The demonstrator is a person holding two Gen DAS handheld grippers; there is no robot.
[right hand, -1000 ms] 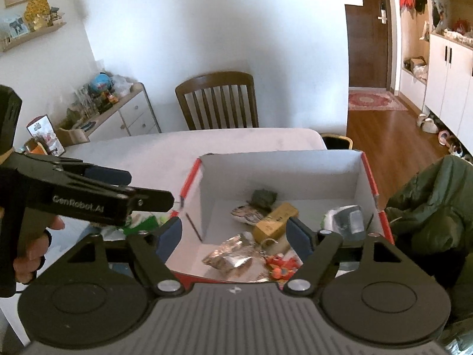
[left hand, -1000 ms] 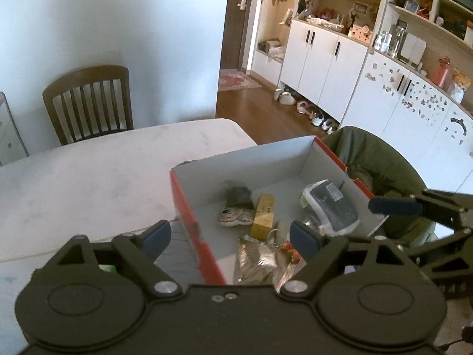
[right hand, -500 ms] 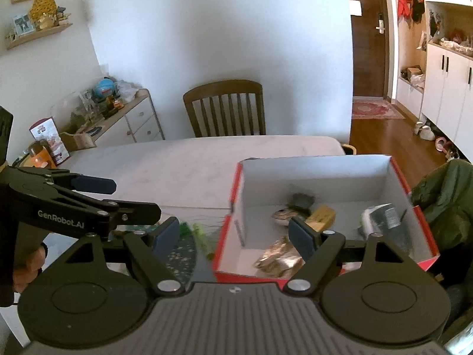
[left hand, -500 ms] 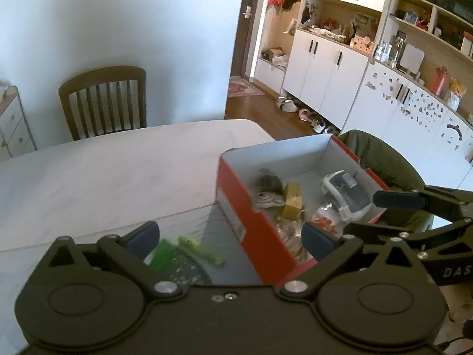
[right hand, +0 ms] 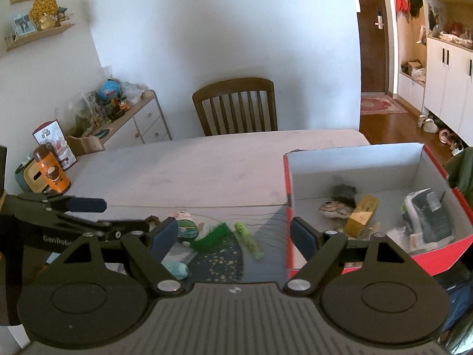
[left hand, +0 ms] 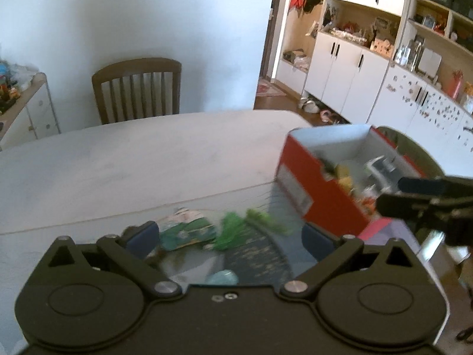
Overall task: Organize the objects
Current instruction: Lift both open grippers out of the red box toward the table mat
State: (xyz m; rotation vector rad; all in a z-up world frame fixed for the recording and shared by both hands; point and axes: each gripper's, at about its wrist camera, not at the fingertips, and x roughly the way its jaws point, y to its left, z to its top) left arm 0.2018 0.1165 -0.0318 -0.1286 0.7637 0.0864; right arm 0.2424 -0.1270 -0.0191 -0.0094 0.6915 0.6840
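The left gripper [left hand: 227, 238] was spread wide and held nothing; it hung above the near edge of the tabletop [left hand: 133, 159]. The right gripper [right hand: 233, 235] was also wide apart and empty, just beside the left wall of the red box [right hand: 288, 207].

The red box stood on the right side of the tabletop, with its top uncovered. Inside it lay a yellow block [right hand: 362, 216], a dark fuzzy thing [right hand: 343, 190] and a white packet [right hand: 428, 220].

On a dark mat [right hand: 227, 260] left of the box lay a light green tube [right hand: 248, 239], a green tuft [right hand: 212, 235], a green and pink packet [right hand: 184, 223] and a pale blue thing [right hand: 177, 269].
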